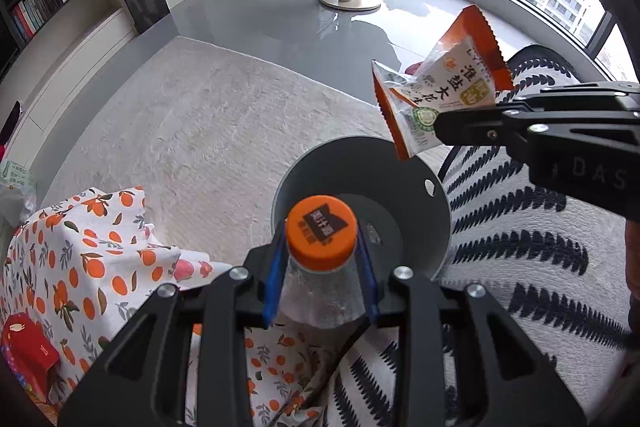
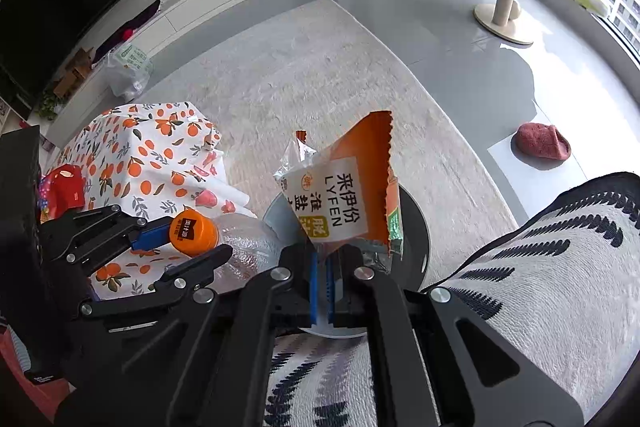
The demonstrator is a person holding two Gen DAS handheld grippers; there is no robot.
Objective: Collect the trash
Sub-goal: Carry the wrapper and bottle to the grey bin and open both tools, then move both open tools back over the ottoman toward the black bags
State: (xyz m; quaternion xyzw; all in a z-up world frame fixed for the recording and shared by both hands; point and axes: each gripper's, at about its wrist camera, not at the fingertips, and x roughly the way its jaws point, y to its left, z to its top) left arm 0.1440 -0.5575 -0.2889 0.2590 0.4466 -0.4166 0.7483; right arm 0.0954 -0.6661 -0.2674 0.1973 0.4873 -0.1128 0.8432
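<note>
Orange wrapper (image 2: 344,203) reading "LYFEN", pinched in right gripper (image 2: 320,283); left gripper (image 1: 320,279) clamping bottle (image 1: 320,291); slipper (image 2: 542,146) at 2 o'clock showing only right view.

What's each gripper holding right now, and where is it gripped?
Left gripper clamps the bottle at its neck, just under the orange cap. Right gripper pinches the snack packet by its bottom edge.

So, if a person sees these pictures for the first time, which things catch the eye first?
First the orange snack packet, pinched at its lower edge by the right tool and held above the grey bin. Next the clear plastic bottle with its orange cap, clamped in the left tool near the bin's rim. To the left lies a white cloth printed with oranges.
</note>
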